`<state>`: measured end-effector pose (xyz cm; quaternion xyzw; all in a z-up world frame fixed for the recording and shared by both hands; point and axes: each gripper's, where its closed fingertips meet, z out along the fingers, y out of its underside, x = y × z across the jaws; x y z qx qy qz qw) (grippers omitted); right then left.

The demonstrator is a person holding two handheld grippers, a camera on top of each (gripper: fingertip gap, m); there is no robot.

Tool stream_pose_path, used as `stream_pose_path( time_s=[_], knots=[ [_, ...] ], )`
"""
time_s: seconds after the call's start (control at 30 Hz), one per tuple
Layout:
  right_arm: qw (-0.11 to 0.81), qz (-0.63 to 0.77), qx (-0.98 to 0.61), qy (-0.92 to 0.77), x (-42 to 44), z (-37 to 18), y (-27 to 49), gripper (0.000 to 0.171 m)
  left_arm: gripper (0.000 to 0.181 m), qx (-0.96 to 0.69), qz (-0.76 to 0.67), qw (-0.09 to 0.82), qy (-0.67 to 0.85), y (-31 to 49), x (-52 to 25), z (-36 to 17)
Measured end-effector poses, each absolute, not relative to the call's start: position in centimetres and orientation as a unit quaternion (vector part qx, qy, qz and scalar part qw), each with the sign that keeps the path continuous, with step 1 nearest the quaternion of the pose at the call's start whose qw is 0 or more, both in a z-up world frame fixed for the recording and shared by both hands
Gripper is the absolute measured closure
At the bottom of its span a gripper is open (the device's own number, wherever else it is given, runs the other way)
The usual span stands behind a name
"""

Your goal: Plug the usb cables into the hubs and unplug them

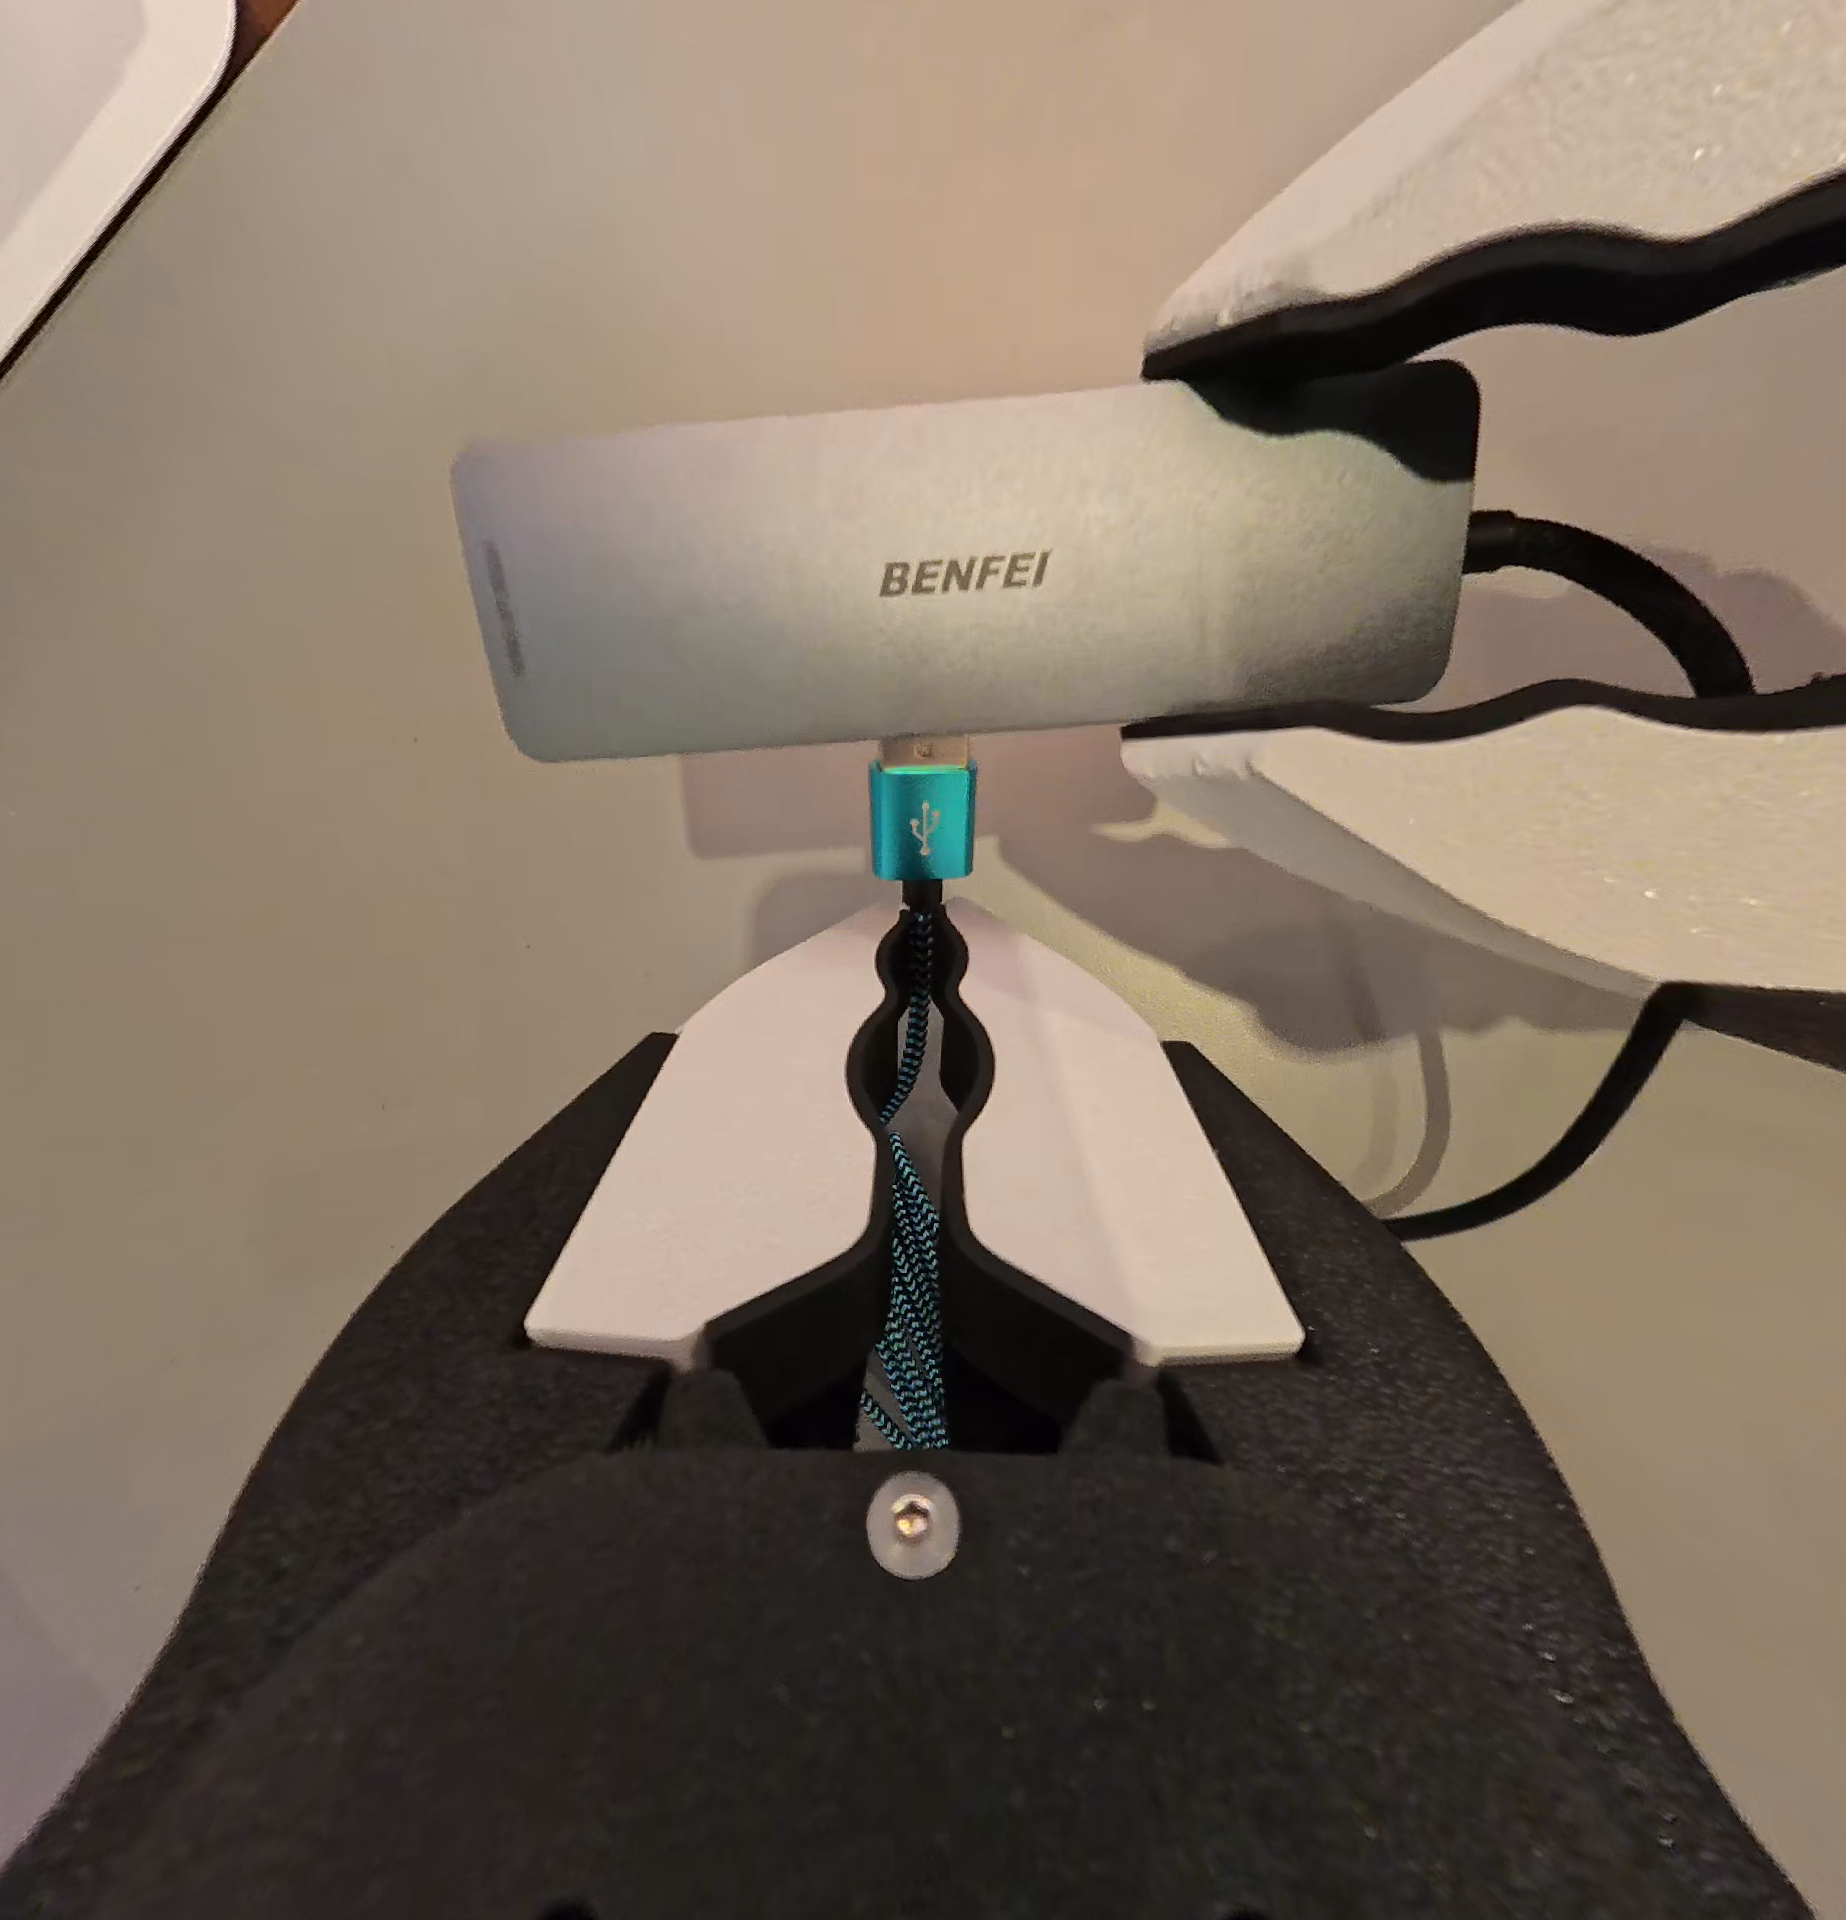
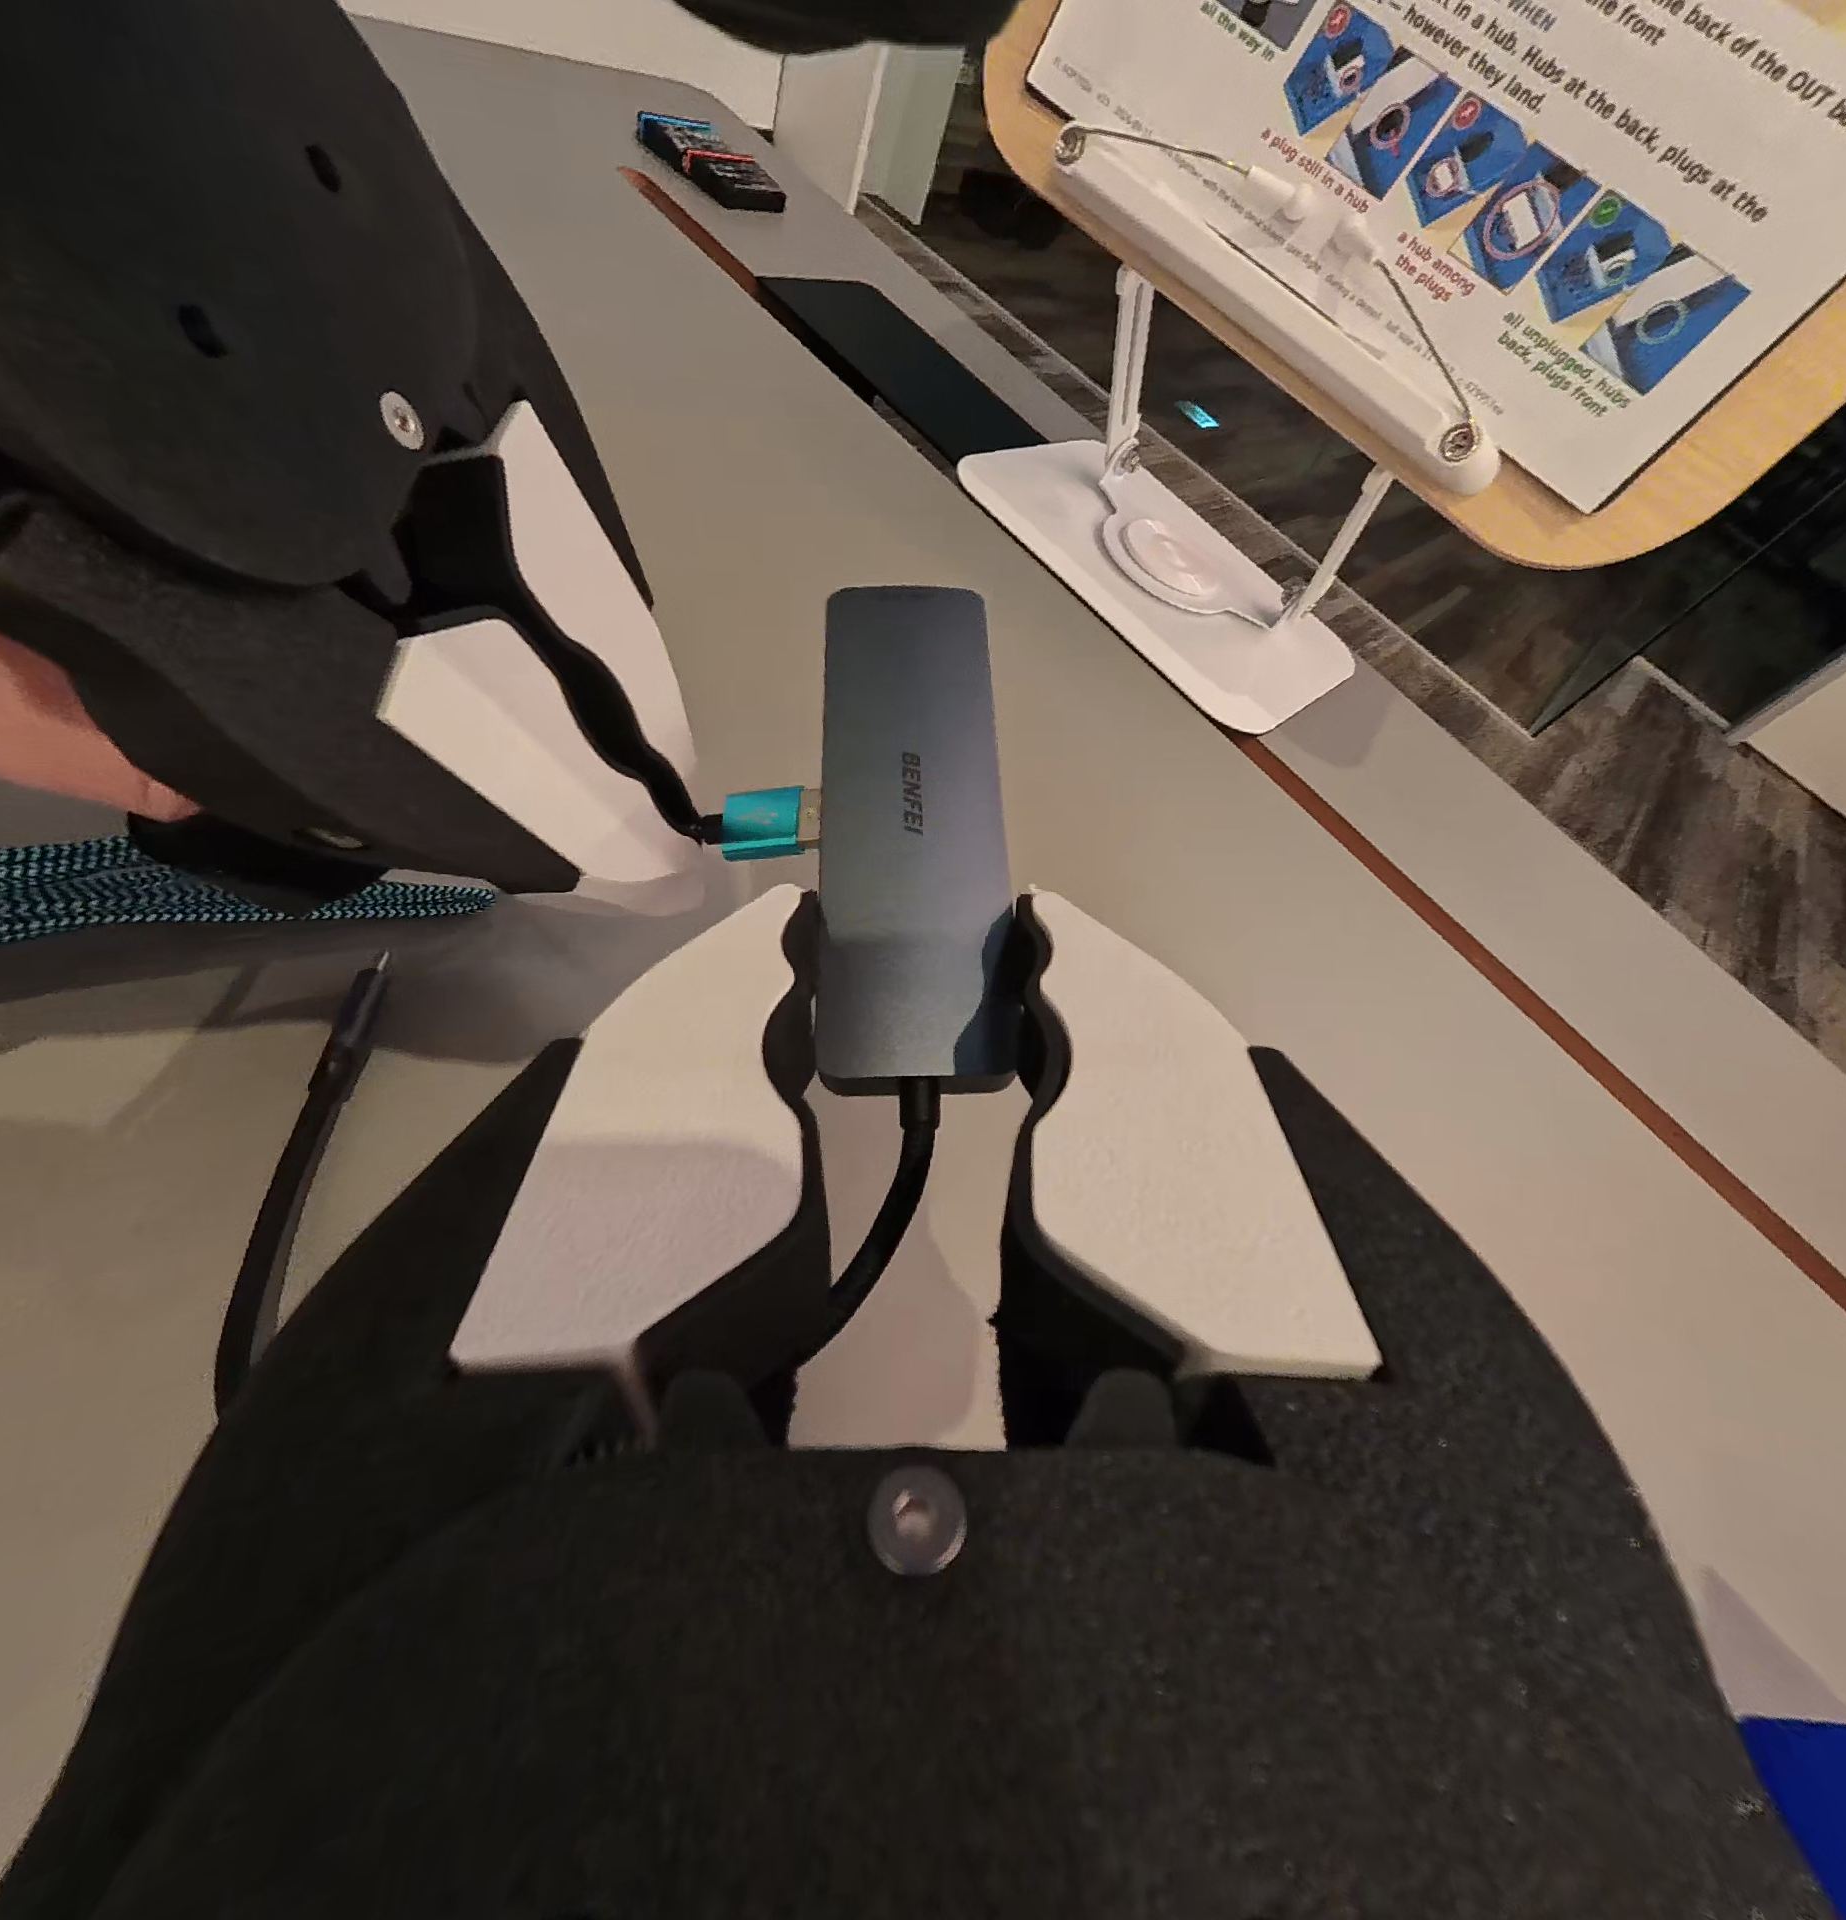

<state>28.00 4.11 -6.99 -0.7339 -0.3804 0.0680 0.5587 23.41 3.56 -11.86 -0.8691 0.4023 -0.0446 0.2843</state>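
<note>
My left claw (image 1: 924, 920) is clenched on the teal-and-black braided cable (image 1: 911, 1247) just behind its teal USB plug (image 1: 921, 821), whose metal tongue sits partly inside a side port of the grey USB hub (image 1: 950, 592), a sliver of bare metal showing between plug shell and hub body. My right claw (image 2: 914, 914) is grasping the hub's cabled end, both fingers pressed against its long edges, holding it just above the grey counter (image 2: 1158, 790), the hub's own black lead (image 2: 888, 1216) looping back between the fingers.

From the right wrist view, the left claw (image 2: 680, 821) comes in from the side, square to the port.

I judge the plug only part-seated, whether on its way in or out. The grip on the cable rather than the plug shell is the weak point: a push could buckle the braid, and a pull could strain the joint behind the shell. Any tilt between the claws could jam the tongue or twist the hub out of the right claw's narrow hold. A white document stand (image 2: 1158, 592) holding an instruction sheet stands at the counter's far edge, well apart.
</note>
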Motion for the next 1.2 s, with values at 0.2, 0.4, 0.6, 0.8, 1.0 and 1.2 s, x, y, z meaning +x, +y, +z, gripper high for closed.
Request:
stream_pose_path(
  time_s=[0.2, 0.4, 0.6, 0.8, 1.0, 1.2],
  knots=[
    [0.562, 0.069, -0.735, -0.372, 28.39, -6.71, 4.34, 0.136, 0.179, -0.868, -0.045, 0.286, 0.403, 3.53, 23.43, -11.84],
    [0.560, 0.077, -0.741, -0.362, 28.59, -6.94, 4.42, 0.136, 0.179, -0.869, -0.047, 0.285, 0.403, 3.53, 23.48, -11.88],
    [0.559, 0.075, -0.746, -0.354, 28.83, -7.32, 4.58, 0.136, 0.179, -0.867, -0.048, 0.285, 0.405, 3.45, 23.59, -11.89],
    [0.570, 0.064, -0.734, -0.365, 28.76, -7.13, 4.35, 0.136, 0.179, -0.867, -0.053, 0.284, 0.406, 3.39, 23.61, -11.87],
    [0.583, 0.061, -0.719, -0.374, 28.71, -6.80, 4.00, 0.136, 0.179, -0.866, -0.057, 0.285, 0.407, 3.29, 23.66, -11.83],
    [0.586, 0.022, -0.710, -0.389, 28.88, -6.84, 4.08, 0.136, 0.179, -0.864, -0.057, 0.287, 0.411, 3.10, 23.77, -11.65]
  ],
)
